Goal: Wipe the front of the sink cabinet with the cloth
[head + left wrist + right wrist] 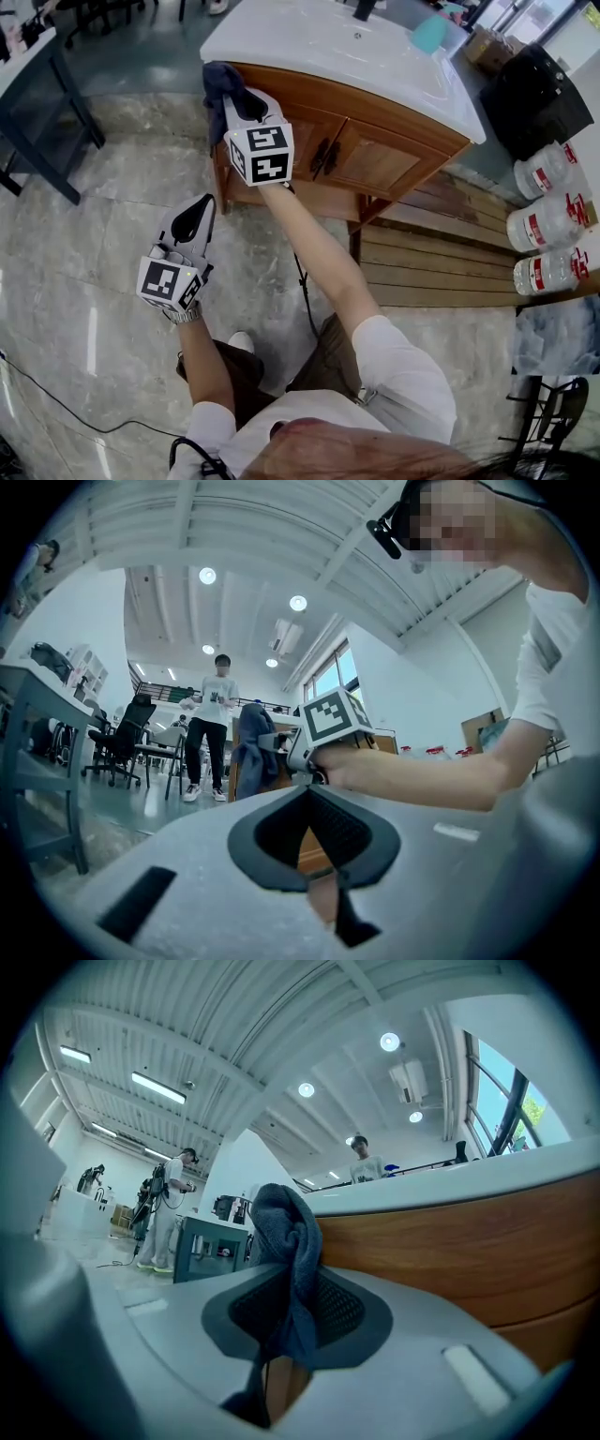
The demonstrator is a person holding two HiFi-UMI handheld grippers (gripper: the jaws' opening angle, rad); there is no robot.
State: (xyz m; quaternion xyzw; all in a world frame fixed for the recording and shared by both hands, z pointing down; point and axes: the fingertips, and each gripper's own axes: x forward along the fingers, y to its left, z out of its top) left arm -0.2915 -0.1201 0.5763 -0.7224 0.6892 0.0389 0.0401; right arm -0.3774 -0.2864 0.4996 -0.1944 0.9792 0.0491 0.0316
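The right gripper (246,101) clamps its fingers on the dark blue cloth (221,82) — pressed, it seems, to an upper front corner of the sink cabinet (375,161) — while the left gripper (199,216) hangs apart, fingers closed, empty.

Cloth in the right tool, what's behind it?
Behind the cloth, gripped by the right tool, is an upper corner of the sink cabinet: wood front under the white countertop. The wood directly behind the cloth is covered.

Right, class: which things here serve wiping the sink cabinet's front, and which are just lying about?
In use: cloth, right gripper clamping it, sink cabinet.
Lying about: plastic bottles, black case, teal item on the countertop.
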